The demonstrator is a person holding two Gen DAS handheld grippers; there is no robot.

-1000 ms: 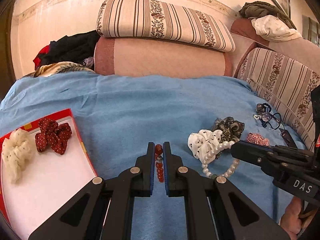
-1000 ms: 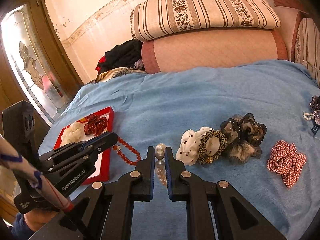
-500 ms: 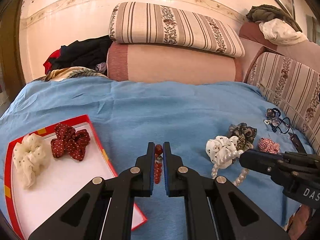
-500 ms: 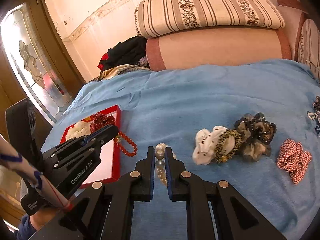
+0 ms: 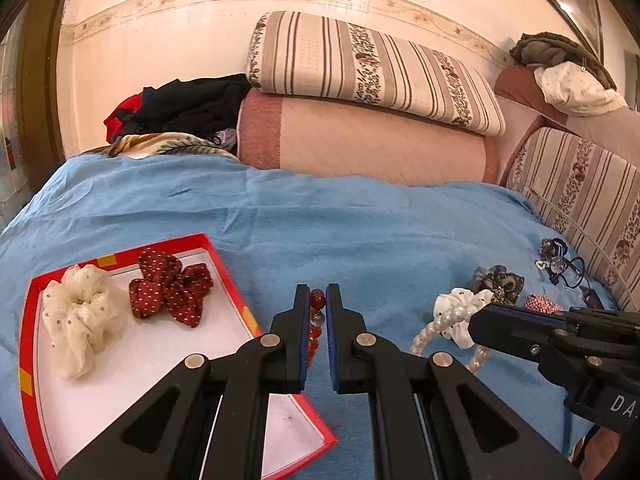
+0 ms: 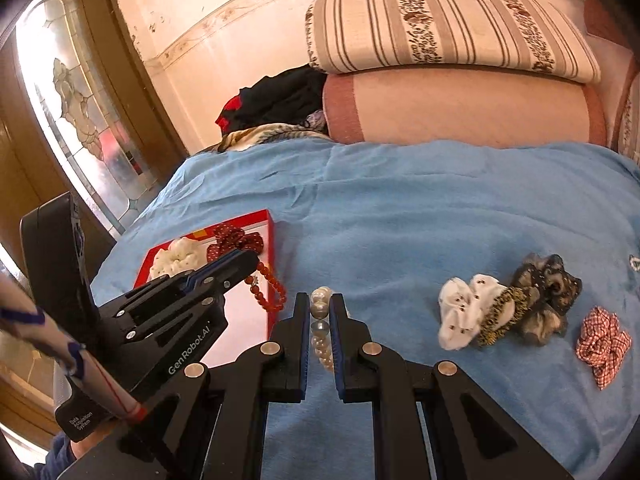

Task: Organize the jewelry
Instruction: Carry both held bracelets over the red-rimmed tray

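A red bead bracelet is pinched between the closed jaws of the left gripper, most of the loop hanging below the tips. A pearl bracelet is clamped the same way by the right gripper. The red box lies just left of and below the left gripper, with a cream scrunchie and a red dotted scrunchie already inside.

Risks: only a bead or two is caught in each grip, so either strand could be lost by a slip or jerk. The dangling red loop could be snagged on the box rim, which could drag the box. The pearl loop could be swung against the left gripper, since both are held near each other. More scrunchies are left on the blue blanket, right of the right gripper.
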